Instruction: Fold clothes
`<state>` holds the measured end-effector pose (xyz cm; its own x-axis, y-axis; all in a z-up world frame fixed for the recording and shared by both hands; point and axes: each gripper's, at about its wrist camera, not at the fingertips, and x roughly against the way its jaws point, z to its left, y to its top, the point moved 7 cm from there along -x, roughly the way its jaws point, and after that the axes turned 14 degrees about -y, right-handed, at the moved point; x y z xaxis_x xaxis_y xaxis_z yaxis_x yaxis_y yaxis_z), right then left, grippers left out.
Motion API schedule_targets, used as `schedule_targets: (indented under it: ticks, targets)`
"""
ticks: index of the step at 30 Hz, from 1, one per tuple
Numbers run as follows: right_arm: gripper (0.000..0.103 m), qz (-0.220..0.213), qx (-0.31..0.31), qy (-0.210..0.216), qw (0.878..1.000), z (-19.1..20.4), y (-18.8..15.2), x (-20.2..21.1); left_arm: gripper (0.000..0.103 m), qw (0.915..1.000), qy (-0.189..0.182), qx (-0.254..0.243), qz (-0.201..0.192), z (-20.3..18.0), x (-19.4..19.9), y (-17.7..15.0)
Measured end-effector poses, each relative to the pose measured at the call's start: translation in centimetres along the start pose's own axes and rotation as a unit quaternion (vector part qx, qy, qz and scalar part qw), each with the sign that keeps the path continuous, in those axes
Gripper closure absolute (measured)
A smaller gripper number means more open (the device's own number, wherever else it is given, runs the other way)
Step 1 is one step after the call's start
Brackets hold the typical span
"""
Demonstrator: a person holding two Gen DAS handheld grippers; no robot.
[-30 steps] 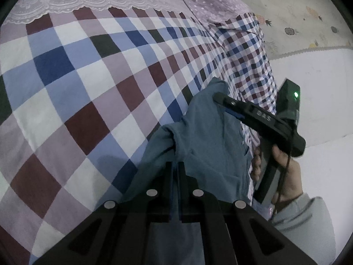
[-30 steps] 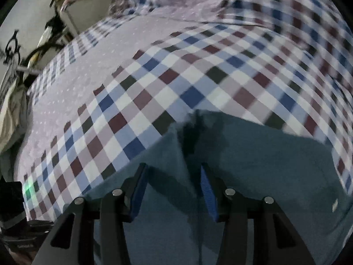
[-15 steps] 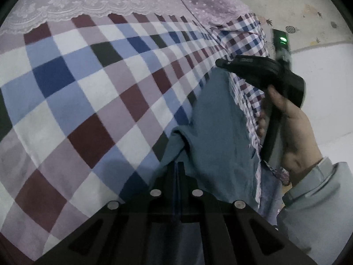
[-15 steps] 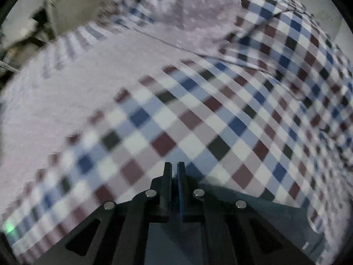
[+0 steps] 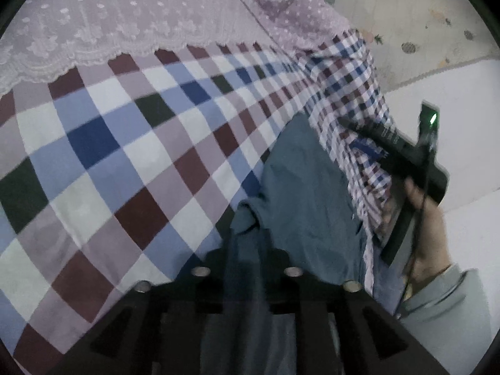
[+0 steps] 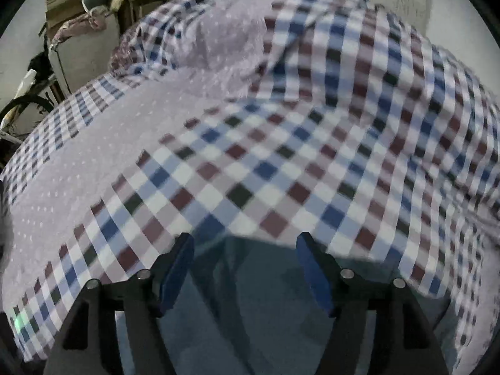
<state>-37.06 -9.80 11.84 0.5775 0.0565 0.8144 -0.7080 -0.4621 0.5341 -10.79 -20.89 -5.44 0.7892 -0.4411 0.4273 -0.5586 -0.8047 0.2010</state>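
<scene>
Teal garment (image 5: pixel 306 193) runs toward one o'clock across the bed (image 5: pixel 125 156), pinched in the left claw (image 5: pixel 247 250), right claw (image 6: pixel 243 268) released above it.

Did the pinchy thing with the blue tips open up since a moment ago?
Yes. The right gripper was pinched shut half a second ago; now its blue fingers stand wide apart over the teal garment on the checked bedspread.

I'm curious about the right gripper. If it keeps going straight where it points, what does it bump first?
Probably the teal garment lying between the open right gripper fingers, then the checkered bedspread just beyond. Depth is hard to judge.
</scene>
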Motion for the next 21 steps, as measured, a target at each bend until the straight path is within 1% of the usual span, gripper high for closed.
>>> schedule_targets:
  ticks: [1,3,4,5,6,8,9,10,11,12,14,15,17,18,19,21]
  targets:
    - [0.032,0.006,-0.007,0.001,1.000,0.3,0.0,-0.5,0.067,1.0000,-0.004,0.001,-0.001,0.0,0.0,0.1]
    - [0.033,0.017,-0.020,0.002,1.000,0.9,-0.1,-1.4,0.060,0.9999,-0.013,0.004,-0.003,0.0,0.0,0.3]
    - [0.033,0.022,-0.023,0.000,0.999,1.1,-0.1,-2.0,0.059,0.9998,-0.017,0.005,-0.004,0.0,-0.1,0.3]
    - [0.035,0.030,-0.022,-0.001,0.999,1.3,-0.3,-2.5,0.059,0.9997,-0.021,0.006,-0.005,0.0,-0.1,0.4]
    - [0.041,0.038,-0.020,-0.001,0.999,1.5,-0.6,-2.9,0.059,0.9996,-0.025,0.007,-0.006,-0.1,-0.1,0.5]
    - [0.044,0.057,-0.014,-0.007,0.998,2.2,-1.1,-4.0,0.063,0.9997,-0.025,0.003,-0.004,-0.1,-0.3,0.6]
    - [0.045,0.069,-0.009,-0.014,0.997,2.7,-1.3,-4.9,0.073,0.9997,-0.023,0.005,-0.005,0.1,0.0,0.6]
    - [0.048,0.068,-0.006,-0.014,0.998,3.2,-1.2,-5.2,0.098,0.9997,-0.021,0.006,-0.006,0.4,0.2,0.6]
    - [0.072,0.061,-0.005,-0.012,0.998,3.7,-1.0,-5.2,0.102,0.9998,-0.019,0.009,-0.003,0.7,0.1,0.6]
    - [0.100,0.055,-0.004,-0.010,0.998,4.2,-0.7,-5.3,0.102,0.9998,-0.018,0.012,0.000,1.0,0.1,0.6]
    - [0.100,0.019,0.026,-0.024,0.999,5.2,0.5,-4.0,0.103,0.9995,-0.024,0.007,-0.021,0.7,0.8,0.9]
    - [0.100,-0.004,0.022,-0.021,1.000,5.1,1.3,-3.1,0.103,0.9992,-0.024,0.001,-0.033,0.3,1.3,1.1]
    - [0.100,-0.043,-0.011,-0.014,0.999,3.9,2.7,-1.5,0.103,0.9960,-0.036,-0.029,-0.076,-1.8,2.7,1.7]
    - [0.100,-0.036,-0.020,-0.016,0.999,3.4,2.7,-1.8,0.103,0.9958,-0.033,-0.040,-0.076,-2.3,3.0,1.7]
    - [0.097,-0.022,-0.022,-0.019,0.999,3.1,2.5,-2.4,0.103,0.9973,-0.016,-0.040,-0.059,-2.1,2.6,1.4]
    - [0.081,0.007,-0.019,-0.018,1.000,3.2,1.8,-3.5,0.103,0.9983,0.023,-0.034,-0.041,-0.4,2.1,0.8]
